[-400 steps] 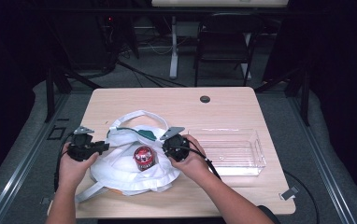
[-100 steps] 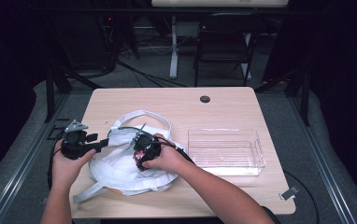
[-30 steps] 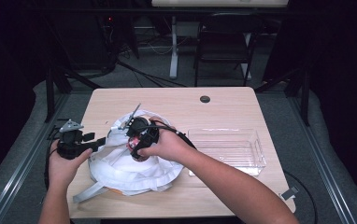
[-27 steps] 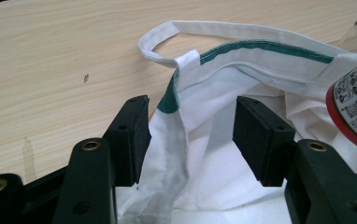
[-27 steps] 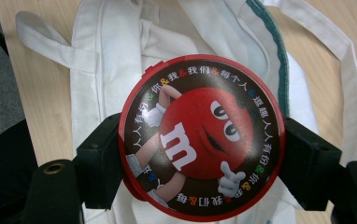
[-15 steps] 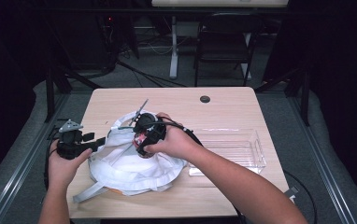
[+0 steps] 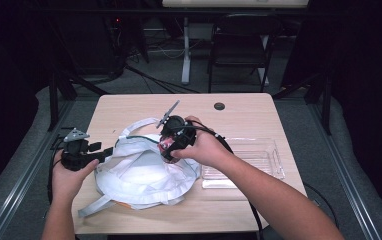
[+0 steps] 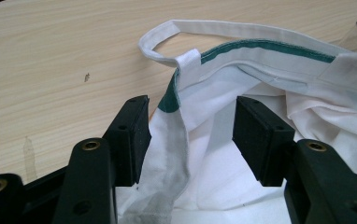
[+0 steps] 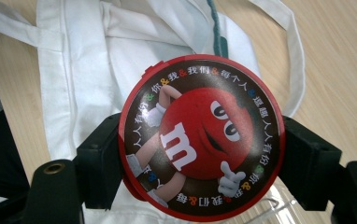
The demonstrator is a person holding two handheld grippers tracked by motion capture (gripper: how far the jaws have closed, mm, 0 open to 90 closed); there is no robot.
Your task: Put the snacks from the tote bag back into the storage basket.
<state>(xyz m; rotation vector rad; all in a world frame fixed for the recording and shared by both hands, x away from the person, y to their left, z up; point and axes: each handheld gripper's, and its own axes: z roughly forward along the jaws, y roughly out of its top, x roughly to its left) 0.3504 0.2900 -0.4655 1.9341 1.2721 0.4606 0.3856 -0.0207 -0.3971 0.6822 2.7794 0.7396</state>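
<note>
A white cloth bag (image 7: 139, 175) with a green-trimmed rim (image 8: 270, 46) lies on the wooden table (image 7: 249, 112). My left gripper (image 7: 99, 151) is at the bag's left edge. Its jaws stand partly closed, with bunched rim fabric (image 8: 181, 116) filling the gap between them. My right gripper (image 7: 171, 145) hovers above the bag's mouth. It is shut on a round red tin (image 9: 200, 135) with a cartoon candy figure on the lid. The jaws press the tin's two sides, and the bag (image 9: 74, 70) lies under it.
A clear plastic tray (image 7: 264, 160) sits on the table right of the bag, partly under my right forearm. A black cable hole (image 7: 219, 106) marks the table's far side. A chair (image 7: 239, 45) and desk legs stand beyond the table.
The right gripper has lifted the red tin up from the bag and carried it slightly toward the far side. The left gripper has stayed at the bag's left edge.
</note>
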